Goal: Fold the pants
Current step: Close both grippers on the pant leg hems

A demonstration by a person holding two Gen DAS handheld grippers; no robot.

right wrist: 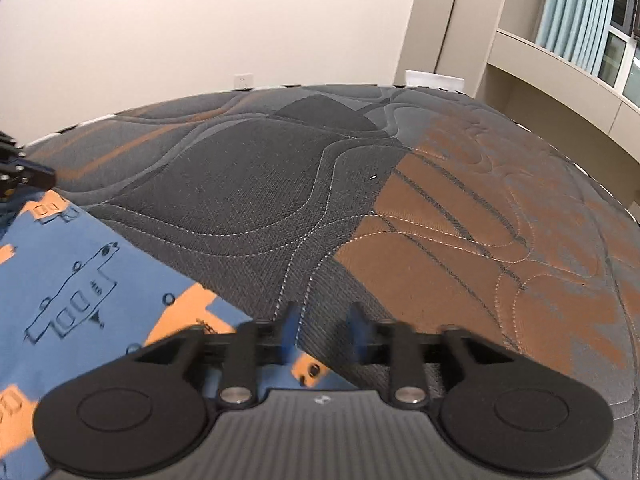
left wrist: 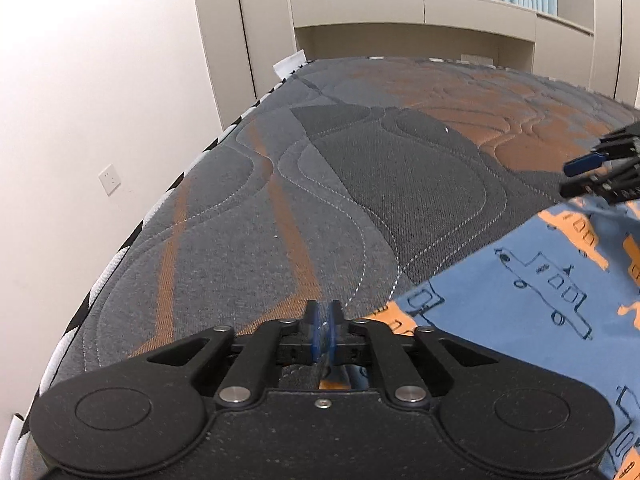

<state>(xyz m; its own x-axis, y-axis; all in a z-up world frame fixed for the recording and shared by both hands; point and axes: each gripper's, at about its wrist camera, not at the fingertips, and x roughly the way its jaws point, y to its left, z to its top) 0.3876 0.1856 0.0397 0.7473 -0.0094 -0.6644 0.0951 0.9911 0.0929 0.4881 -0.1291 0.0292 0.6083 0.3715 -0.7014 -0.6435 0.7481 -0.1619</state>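
Note:
Blue pants (left wrist: 520,292) with orange and outlined vehicle prints lie on the mattress, at the lower right of the left wrist view and the lower left of the right wrist view (right wrist: 80,280). My left gripper (left wrist: 324,316) is shut on the pants' edge; a bit of cloth shows behind the pads. My right gripper (right wrist: 324,320) is open, its fingers apart just above the pants' edge, and it also shows at the right of the left wrist view (left wrist: 580,176). The left gripper shows at the left edge of the right wrist view (right wrist: 24,176).
The grey and orange quilted mattress (left wrist: 360,168) fills both views. A white wall (left wrist: 80,120) with a socket (left wrist: 109,179) runs along its left side. Beige cabinets (left wrist: 400,12) and a curtained window stand beyond the far end.

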